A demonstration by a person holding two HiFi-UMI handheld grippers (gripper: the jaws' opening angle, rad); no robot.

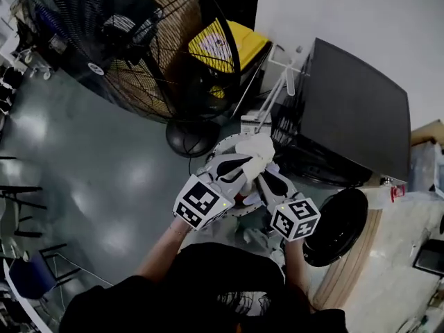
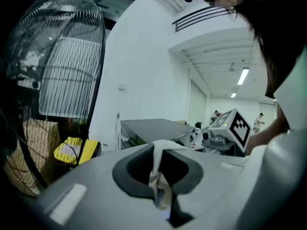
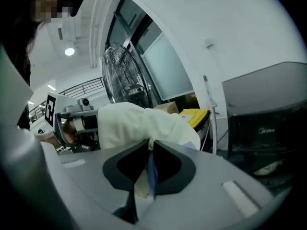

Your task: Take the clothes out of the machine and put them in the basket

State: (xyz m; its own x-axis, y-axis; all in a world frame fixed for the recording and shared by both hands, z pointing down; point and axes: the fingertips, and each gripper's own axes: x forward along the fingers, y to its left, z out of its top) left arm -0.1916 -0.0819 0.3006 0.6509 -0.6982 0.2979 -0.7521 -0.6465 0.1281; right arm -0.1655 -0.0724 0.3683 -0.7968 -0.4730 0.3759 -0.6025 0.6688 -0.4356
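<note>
Evidently mid-transfer: left gripper (image 2: 158,178) and right gripper (image 3: 147,174) both clamp one crumpled cream-white cloth garment (image 3: 136,123); next probably lowering it into the basket.

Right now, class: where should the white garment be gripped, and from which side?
Probably pinch a bunched fold near its edge, one from each side. The white garment is limp and crumpled; the left hand-held gripper and right hand-held gripper are each shut on such a fold.

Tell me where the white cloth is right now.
In the head view the white cloth sits at centre, pinched by the left gripper and right gripper, left of the black washing machine.
</note>
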